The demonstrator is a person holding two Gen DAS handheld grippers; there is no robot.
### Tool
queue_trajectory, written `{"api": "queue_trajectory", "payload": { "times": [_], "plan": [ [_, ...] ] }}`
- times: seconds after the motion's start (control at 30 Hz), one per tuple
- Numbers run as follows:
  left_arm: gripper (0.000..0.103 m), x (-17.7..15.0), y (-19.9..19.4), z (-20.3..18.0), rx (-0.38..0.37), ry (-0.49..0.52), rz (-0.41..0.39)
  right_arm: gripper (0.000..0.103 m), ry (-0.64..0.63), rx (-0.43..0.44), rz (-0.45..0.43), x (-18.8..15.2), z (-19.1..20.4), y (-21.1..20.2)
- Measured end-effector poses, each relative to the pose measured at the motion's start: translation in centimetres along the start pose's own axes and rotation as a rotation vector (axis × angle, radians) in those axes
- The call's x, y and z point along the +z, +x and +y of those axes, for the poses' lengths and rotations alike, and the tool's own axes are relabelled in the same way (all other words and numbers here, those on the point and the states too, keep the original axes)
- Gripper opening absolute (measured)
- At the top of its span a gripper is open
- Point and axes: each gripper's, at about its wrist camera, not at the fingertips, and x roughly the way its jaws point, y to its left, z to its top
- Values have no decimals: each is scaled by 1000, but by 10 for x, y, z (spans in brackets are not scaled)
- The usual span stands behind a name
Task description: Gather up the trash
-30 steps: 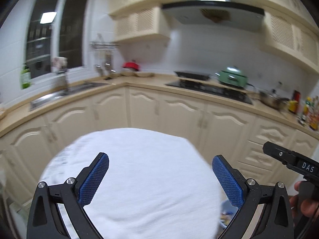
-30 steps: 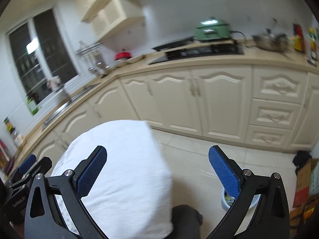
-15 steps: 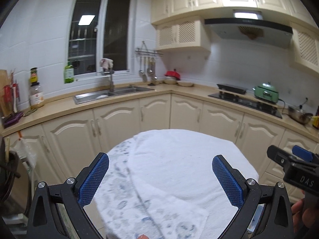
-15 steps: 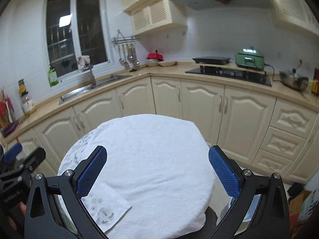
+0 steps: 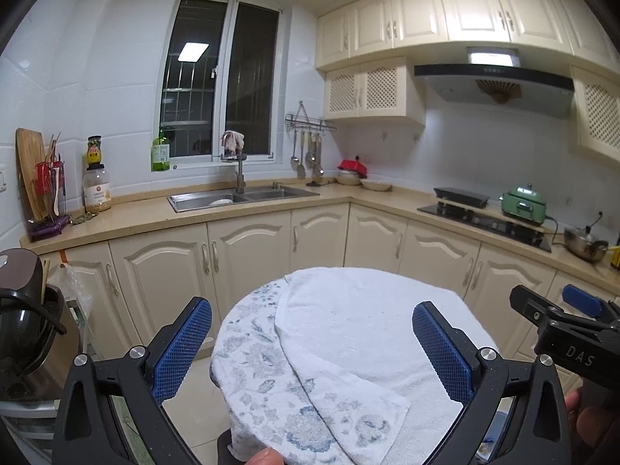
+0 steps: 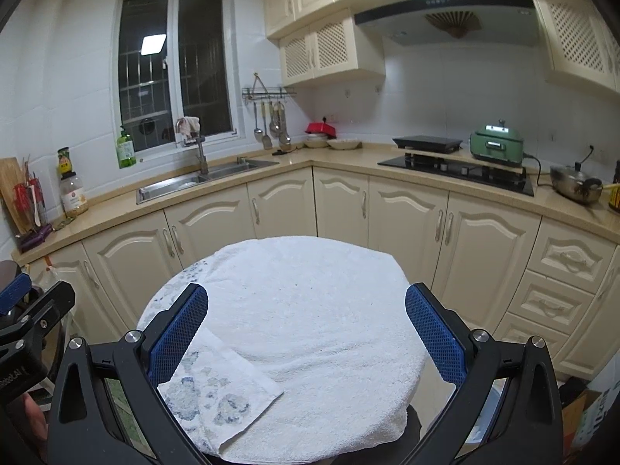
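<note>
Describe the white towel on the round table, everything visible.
The white towel looks like soft terry cloth, plain white on top. It is draped flat over a small round table, hiding its top and hanging past the rim. A blue floral-printed layer shows along its left side, and one printed corner is folded up onto the white face. Both grippers, the left and the right, hover open over it; neither visibly touches it. Nothing else visibly lies on it.

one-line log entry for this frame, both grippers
left gripper: open, empty | right gripper: open, empty | both over white towel on round table | no trash visible
</note>
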Motion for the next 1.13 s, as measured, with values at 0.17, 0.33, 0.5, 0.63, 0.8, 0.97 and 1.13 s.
{"api": "queue_trajectory", "payload": {
  "times": [0.17, 0.33, 0.5, 0.63, 0.8, 0.97, 1.13],
  "plan": [
    [102, 2, -10, 5, -16, -7, 12, 103, -2, -2, 2, -2, 2, -3],
    [102, 10, -8, 3, -26, -1, 23, 103, -10, -5, 3, -4, 3, -8],
    [102, 17, -6, -4, -24, 0, 27, 103, -9, -2, 5, -4, 3, -8],
    [102, 20, -3, -3, -20, 9, 30, 103, -10, 2, 8, -6, 5, -9],
    [102, 22, 0, -1, -29, 4, 27, 103, -9, 4, 10, -6, 7, -9],
    [102, 18, -1, -2, -37, -8, 14, 103, -6, 6, 13, -7, 10, -8],
    [102, 9, -5, -6, -61, -22, 8, 103, -6, 8, 13, -7, 11, -7]
  ]
}}
